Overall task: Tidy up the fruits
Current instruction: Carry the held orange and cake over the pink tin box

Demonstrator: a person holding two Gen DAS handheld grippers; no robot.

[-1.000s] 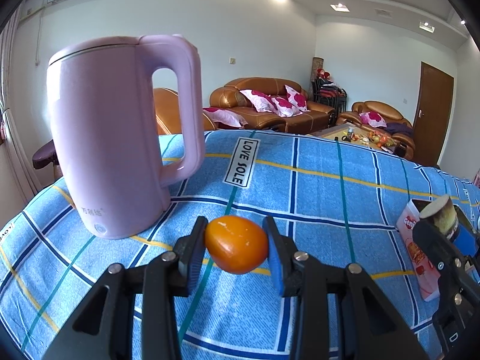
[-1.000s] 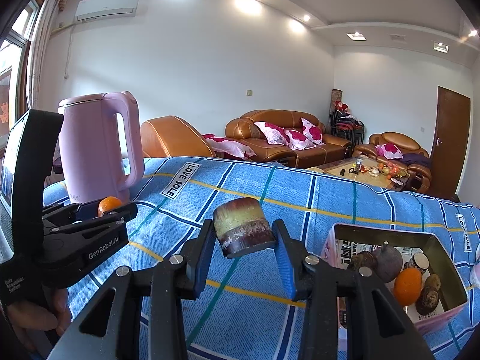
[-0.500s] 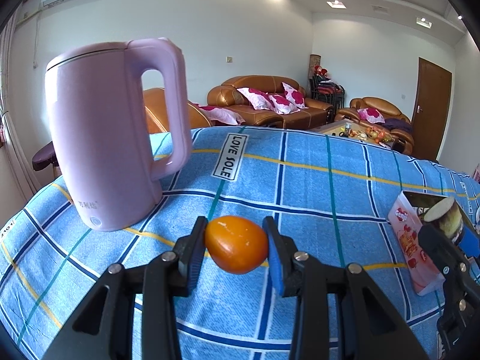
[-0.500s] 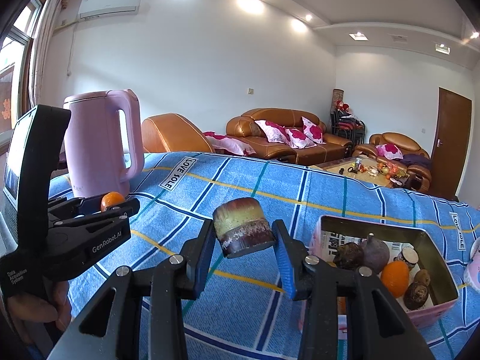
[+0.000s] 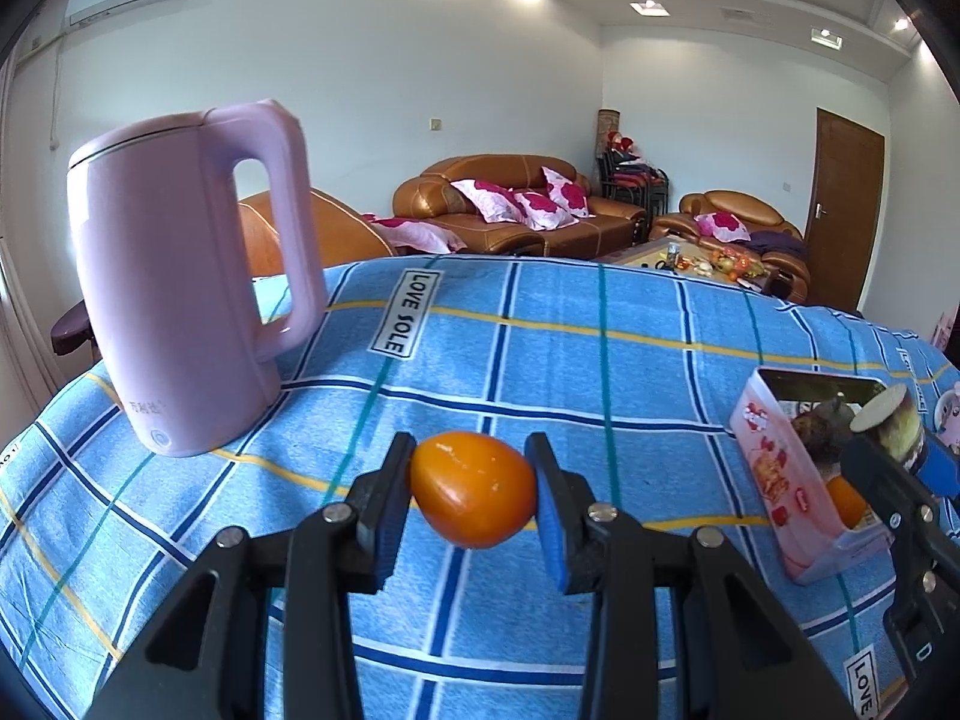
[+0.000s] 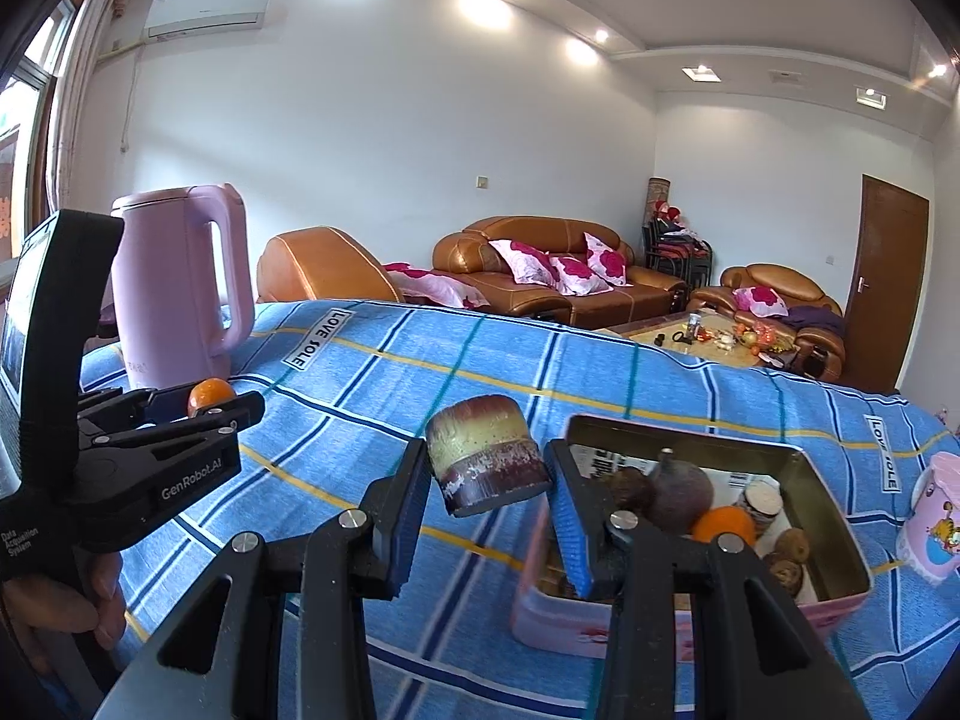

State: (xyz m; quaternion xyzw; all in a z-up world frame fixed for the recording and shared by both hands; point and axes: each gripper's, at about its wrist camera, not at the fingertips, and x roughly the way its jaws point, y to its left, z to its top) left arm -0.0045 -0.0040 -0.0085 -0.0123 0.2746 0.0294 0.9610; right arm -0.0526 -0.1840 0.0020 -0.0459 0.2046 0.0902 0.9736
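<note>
My left gripper (image 5: 471, 456) is shut on a smooth orange fruit (image 5: 474, 492), held above the blue checked tablecloth (image 5: 600, 372). My right gripper (image 6: 487, 459) is shut on a short cut cylinder of fruit (image 6: 486, 450), yellow-green above and maroon below. It hovers just left of an open pink tin box (image 6: 552, 618). Inside the box lie a dark round fruit (image 6: 681, 492), an orange (image 6: 723, 525) and brown fruits (image 6: 789, 546). The box (image 5: 774, 480) and the right gripper (image 5: 888, 450) show at the right edge of the left wrist view. In the right wrist view, the left gripper (image 6: 204, 405) is at left.
A tall pink kettle (image 5: 180, 288) stands at the table's left rear. A pink cup (image 6: 936, 516) sits right of the box. A person's hand (image 6: 54, 606) grips the left tool. Brown sofas (image 6: 540, 276) and a low table lie beyond the table.
Both grippers have moved rightward across the table with their fruits still held. The kettle has slid left in both views and the pink box has come closer.
</note>
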